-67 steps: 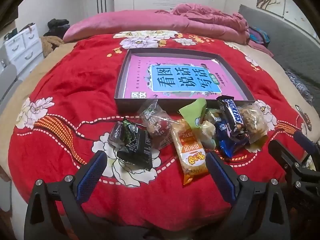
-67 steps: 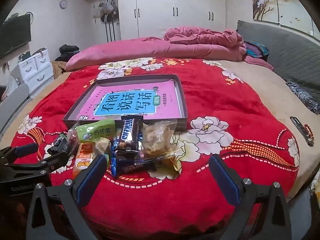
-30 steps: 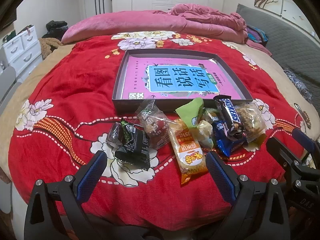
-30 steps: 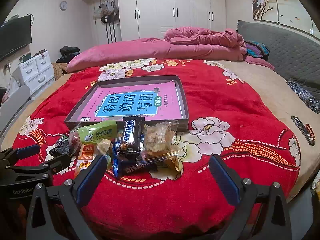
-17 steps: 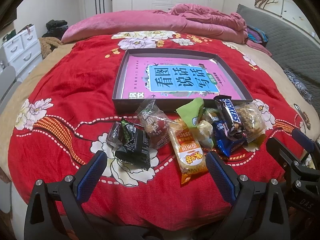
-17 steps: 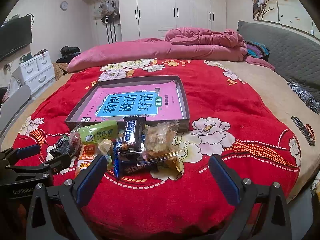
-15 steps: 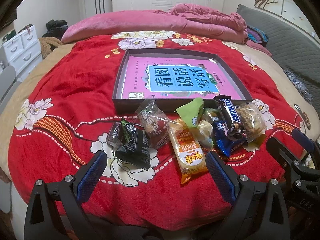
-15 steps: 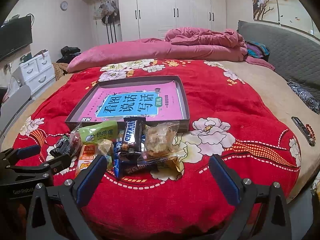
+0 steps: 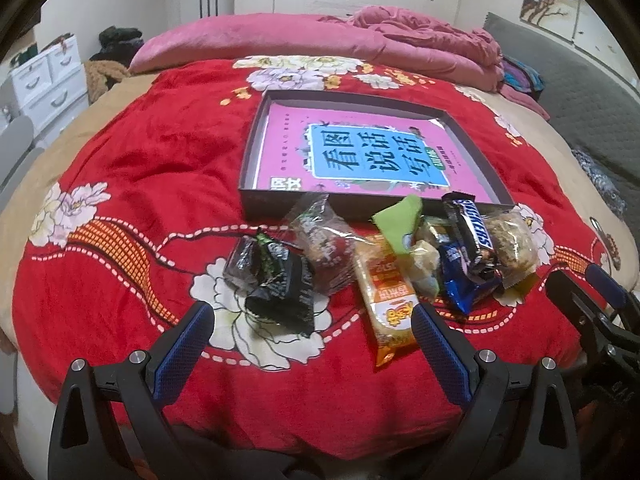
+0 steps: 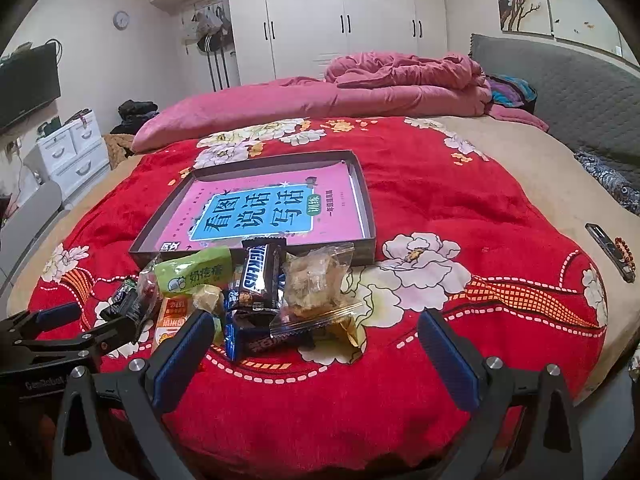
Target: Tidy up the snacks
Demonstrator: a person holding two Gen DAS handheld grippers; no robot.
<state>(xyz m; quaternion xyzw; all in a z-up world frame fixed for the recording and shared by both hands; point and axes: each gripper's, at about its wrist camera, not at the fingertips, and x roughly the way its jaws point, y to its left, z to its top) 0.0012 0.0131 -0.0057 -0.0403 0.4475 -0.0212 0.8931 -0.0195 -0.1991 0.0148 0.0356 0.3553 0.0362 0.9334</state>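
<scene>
Several wrapped snacks lie in a row on the red blanket in front of a shallow dark box (image 9: 256, 152) (image 10: 366, 200) with a pink book inside. From left: a black-green packet (image 9: 276, 284), a clear red-filled bag (image 9: 326, 246), an orange bar (image 9: 390, 296), a green packet (image 9: 400, 224) (image 10: 196, 274), a Snickers bar (image 9: 470, 236) (image 10: 260, 274) on a blue wrapper, a clear bag of brown pieces (image 9: 514, 246) (image 10: 316, 288). My left gripper (image 9: 310, 320) stands open near the black packet and orange bar. My right gripper (image 10: 316, 332) stands open just short of the clear bag.
A pink quilt (image 10: 304, 96) lies across the far side of the bed. White drawers (image 10: 74, 148) stand at the left, wardrobes (image 10: 340, 20) behind. A dark remote and a bead string (image 10: 612, 248) lie on the beige sheet at the right edge.
Both views have shifted only slightly in the last second; the snacks and box lie where they were and both grippers stay open.
</scene>
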